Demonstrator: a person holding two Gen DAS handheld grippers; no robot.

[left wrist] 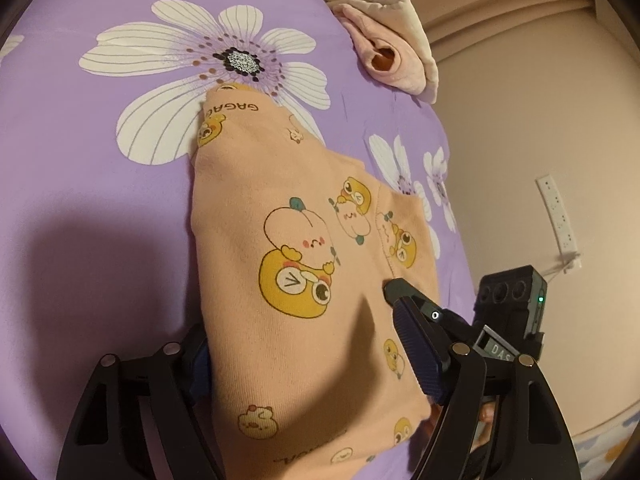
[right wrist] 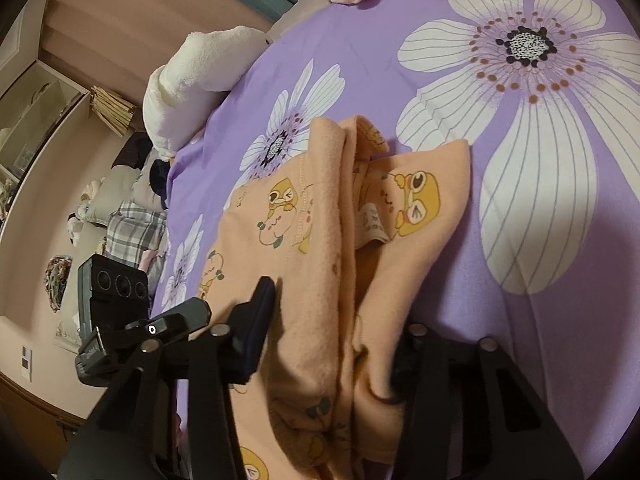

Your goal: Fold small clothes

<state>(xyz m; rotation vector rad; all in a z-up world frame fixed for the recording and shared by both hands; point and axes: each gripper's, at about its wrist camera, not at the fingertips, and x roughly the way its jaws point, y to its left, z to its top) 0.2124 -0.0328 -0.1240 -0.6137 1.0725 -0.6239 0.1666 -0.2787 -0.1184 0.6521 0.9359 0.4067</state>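
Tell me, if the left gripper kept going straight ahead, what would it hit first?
Probably just more of the peach cartoon-print garment, which already lies between the left gripper's fingers; beyond it comes the purple flowered bedsheet.

Garment [left wrist: 288, 280] lies on my bed [left wrist: 100, 208], between both grippers' fingers. Pink clothes [left wrist: 384, 56] behind it at bed edge; towel [right wrist: 192, 80] at far-left edge.

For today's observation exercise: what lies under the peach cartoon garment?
Under the peach garment lies the purple flowered bedsheet, showing on all sides. The garment covers part of a white flower print; whether anything else lies beneath cannot be seen.
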